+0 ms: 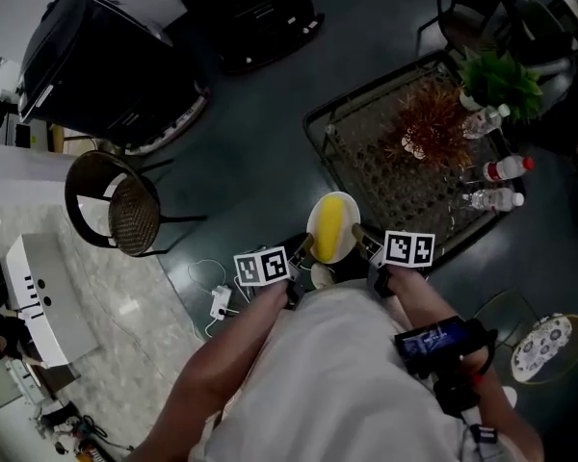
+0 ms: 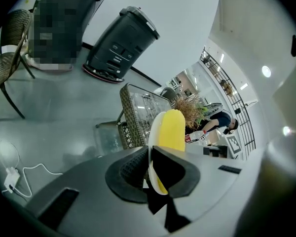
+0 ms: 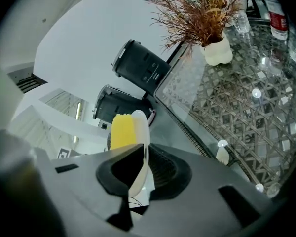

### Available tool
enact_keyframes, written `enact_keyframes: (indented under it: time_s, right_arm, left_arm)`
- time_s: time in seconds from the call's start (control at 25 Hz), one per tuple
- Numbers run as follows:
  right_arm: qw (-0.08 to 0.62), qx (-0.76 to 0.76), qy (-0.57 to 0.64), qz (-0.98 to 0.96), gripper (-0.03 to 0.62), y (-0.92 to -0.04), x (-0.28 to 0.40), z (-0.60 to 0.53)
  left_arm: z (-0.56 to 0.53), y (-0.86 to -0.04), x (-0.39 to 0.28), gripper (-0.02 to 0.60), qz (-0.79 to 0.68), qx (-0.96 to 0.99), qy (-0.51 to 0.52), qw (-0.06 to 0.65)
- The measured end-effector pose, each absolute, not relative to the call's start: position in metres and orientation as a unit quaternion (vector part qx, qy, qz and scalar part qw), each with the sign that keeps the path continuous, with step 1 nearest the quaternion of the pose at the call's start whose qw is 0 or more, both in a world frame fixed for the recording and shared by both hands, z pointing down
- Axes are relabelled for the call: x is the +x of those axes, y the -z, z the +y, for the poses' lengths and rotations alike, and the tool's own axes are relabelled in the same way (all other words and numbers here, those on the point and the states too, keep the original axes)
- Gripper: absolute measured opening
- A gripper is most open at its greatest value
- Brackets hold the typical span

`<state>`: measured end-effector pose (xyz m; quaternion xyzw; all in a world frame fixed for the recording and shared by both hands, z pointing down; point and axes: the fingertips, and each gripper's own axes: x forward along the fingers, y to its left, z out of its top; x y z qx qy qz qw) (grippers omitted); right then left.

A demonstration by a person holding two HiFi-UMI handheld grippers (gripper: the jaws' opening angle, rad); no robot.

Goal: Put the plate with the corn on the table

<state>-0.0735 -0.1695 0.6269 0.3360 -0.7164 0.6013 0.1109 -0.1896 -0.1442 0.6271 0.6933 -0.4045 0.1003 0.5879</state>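
Note:
A white plate (image 1: 322,231) carries a yellow corn cob (image 1: 334,223) and hangs in the air just short of the near edge of the glass-topped wicker table (image 1: 385,176). My left gripper (image 1: 302,250) is shut on the plate's left rim and my right gripper (image 1: 362,238) is shut on its right rim. In the left gripper view the plate (image 2: 154,132) and corn (image 2: 171,131) stand edge-on between the jaws. The right gripper view shows the plate (image 3: 141,132) and corn (image 3: 121,131) pinched the same way, with the table (image 3: 237,107) to the right.
On the table stand a reddish dried plant in a white pot (image 1: 426,128), a green plant (image 1: 501,80) and three water bottles (image 1: 501,169). A wicker chair (image 1: 116,205) is at the left, another chair (image 1: 472,12) beyond the table. A white cable and plug (image 1: 217,296) lie on the floor.

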Motion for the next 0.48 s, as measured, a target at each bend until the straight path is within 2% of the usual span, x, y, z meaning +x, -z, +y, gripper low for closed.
enact_keyframes:
  time_s: [0.48]
  right_arm:
    - [0.105,0.359,-0.612,-0.697,0.041,-0.660,-0.054,-0.205]
  left_arm:
    - [-0.186,-0.662,-0.174,0.033,-0.384,0.698,-0.143,0.587]
